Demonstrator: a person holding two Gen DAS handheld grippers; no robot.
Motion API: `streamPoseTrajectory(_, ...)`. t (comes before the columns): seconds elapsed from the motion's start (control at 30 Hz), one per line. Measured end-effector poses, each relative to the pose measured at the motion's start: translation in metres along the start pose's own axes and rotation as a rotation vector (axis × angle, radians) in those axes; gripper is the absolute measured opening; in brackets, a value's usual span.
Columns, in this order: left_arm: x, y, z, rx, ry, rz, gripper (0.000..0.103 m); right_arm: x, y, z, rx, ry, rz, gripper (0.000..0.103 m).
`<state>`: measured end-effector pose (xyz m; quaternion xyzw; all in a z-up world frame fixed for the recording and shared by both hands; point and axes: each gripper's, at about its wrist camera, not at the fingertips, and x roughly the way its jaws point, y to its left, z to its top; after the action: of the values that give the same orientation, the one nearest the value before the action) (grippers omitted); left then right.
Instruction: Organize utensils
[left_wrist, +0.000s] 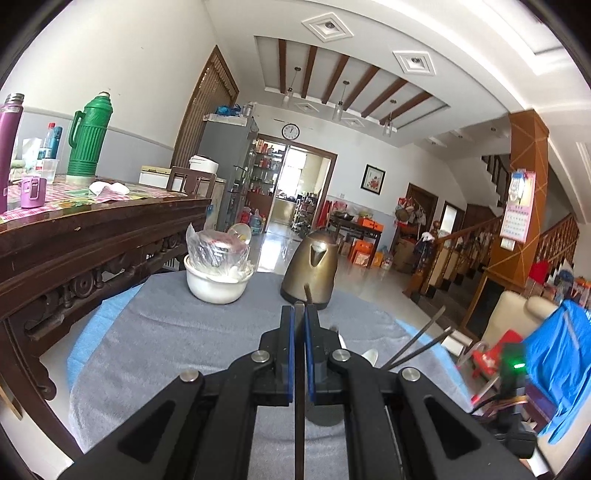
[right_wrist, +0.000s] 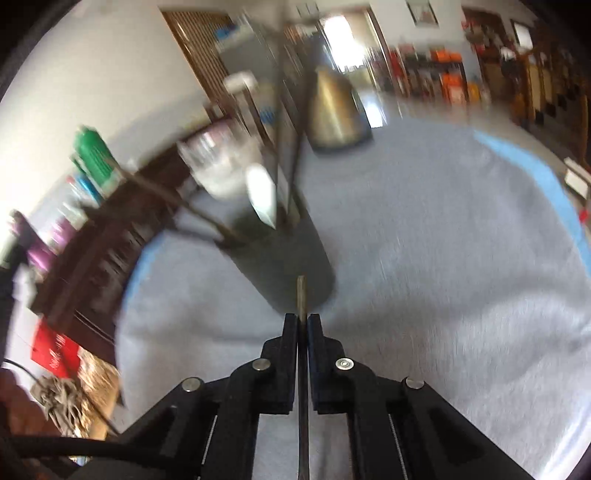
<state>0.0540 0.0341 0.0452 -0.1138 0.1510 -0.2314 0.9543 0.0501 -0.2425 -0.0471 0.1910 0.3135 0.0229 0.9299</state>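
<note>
So each black two-finger gripper pinches one thin dark chopstick. The left gripper (left_wrist: 300, 314) has its jaws squeezed tight on a thin brown chopstick (left_wrist: 308, 295), and the tip pokes out just past the fingers. From the left wrist view, the round table with the grey cloth (left_wrist: 166, 332) lies under it. On the far side of the table sit a white bowl with a crinkly plastic bag inside (left_wrist: 216, 280) and, to its right, a brassy metal kettle (left_wrist: 314, 266). More thin chopsticks (left_wrist: 421, 343) poke up just right of the left gripper.

The right gripper (right_wrist: 303, 317) is also shut tight on a thin dark chopstick (right_wrist: 301, 291). Its picture is smeary, so it looks like it is moving fast. Just past its tip stands a tall dark round holder (right_wrist: 284, 254). Some sticks and a white spoon (right_wrist: 262, 192) already stand in that holder. The kettle (right_wrist: 334, 110) is behind the holder.

I think the next job is to drop both sticks into the holder. To do it well, slow down, stand each stick up straight over the holder's open top, and let go only when the tip is inside. Watch out for bumping the sticks already there.
</note>
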Motion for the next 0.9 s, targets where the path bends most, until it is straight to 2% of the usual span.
streamPoseTrajectory(0.07,-0.003,0.001,0.011,-0.012,-0.023,-0.010,0.005,-0.022,0.008,0.012,-0.018,-0.133,0.036,0.006)
streamPoseTrajectory(0.2,-0.009,-0.002,0.034,-0.016,-0.078,-0.033,0.005,-0.061,0.027,0.034,-0.057,-0.342,0.069,0.006)
streamPoseTrajectory(0.37,-0.016,-0.012,0.068,-0.032,-0.178,-0.058,0.005,-0.099,0.060,0.065,-0.145,-0.604,0.036,0.006)
streamPoseTrajectory(0.47,-0.017,-0.020,0.086,-0.046,-0.247,-0.056,0.005,-0.099,0.086,0.077,-0.188,-0.704,0.003,0.006)
streamPoseTrajectory(0.67,-0.005,-0.043,0.113,-0.049,-0.379,-0.030,0.005,-0.085,0.119,0.093,-0.217,-0.794,-0.031,0.006)
streamPoseTrajectory(0.9,0.047,-0.058,0.122,-0.089,-0.400,0.026,0.005,-0.042,0.121,0.102,-0.216,-0.793,-0.065,0.006)
